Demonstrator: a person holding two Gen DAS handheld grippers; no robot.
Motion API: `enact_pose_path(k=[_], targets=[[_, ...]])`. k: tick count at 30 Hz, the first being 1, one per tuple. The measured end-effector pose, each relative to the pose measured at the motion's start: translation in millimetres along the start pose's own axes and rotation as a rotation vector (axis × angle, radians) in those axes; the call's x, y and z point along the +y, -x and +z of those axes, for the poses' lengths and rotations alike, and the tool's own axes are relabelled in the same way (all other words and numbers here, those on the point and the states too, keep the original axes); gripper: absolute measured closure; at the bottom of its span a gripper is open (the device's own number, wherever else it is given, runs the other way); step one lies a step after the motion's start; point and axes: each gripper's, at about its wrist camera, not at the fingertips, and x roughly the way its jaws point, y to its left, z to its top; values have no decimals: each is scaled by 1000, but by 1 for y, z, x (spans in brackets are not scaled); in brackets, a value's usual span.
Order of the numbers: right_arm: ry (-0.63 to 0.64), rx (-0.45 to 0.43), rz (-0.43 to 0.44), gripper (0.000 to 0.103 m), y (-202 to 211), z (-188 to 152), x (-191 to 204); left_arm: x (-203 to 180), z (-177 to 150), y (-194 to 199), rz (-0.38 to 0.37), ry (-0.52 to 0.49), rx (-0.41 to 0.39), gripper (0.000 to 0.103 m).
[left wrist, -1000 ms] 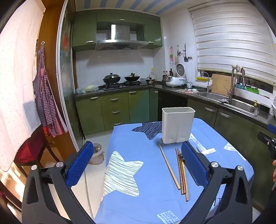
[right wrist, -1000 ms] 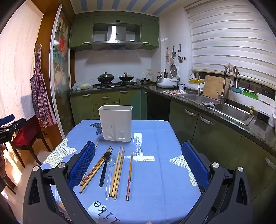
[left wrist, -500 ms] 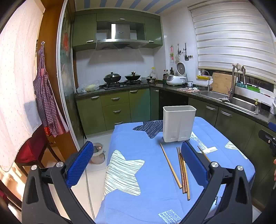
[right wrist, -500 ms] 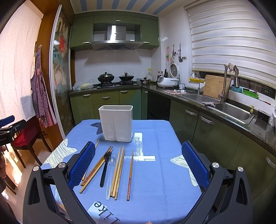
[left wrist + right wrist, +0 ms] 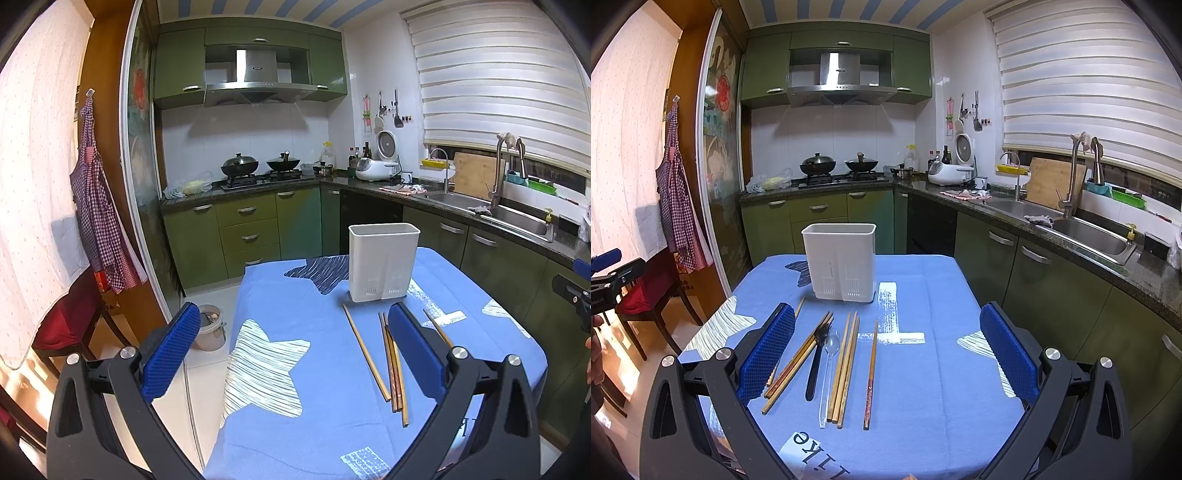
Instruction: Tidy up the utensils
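Right wrist view: the right gripper (image 5: 886, 350) is hovering above the near part of the tabletop (image 5: 942, 387), which is wearing a blue cloth with white star prints; its blue-padded fingers (image 5: 768, 354) are standing wide apart and gripping nothing. Between them the loose utensils are lying side by side, pointing near to far: a bundle of light wooden chopsticks (image 5: 798, 362) at the left, a black plastic fork (image 5: 817, 358), a clear plastic spoon (image 5: 829, 373), three more wooden chopsticks (image 5: 846, 365), and a single red-tipped chopstick (image 5: 871, 373) at the right. A white rectangular plastic utensil holder (image 5: 844, 266) with slotted walls is standing upright just beyond them, at the far middle of the tabletop.

Left wrist view: the left gripper (image 5: 295, 343) is hanging over the left edge of the tabletop (image 5: 295, 332), its blue-padded fingers (image 5: 170, 354) likewise spread wide and empty. The utensil holder (image 5: 383, 262) and several chopsticks (image 5: 391, 362) are lying to the right of its centre line, partly hidden by the right finger.
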Motion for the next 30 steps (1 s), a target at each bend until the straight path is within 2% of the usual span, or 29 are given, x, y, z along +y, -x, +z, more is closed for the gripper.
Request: enact_pose_path(k=[30], targets=[[-16, 13, 0, 4, -6, -3, -8, 2, -2, -3, 0, -6, 15, 6]])
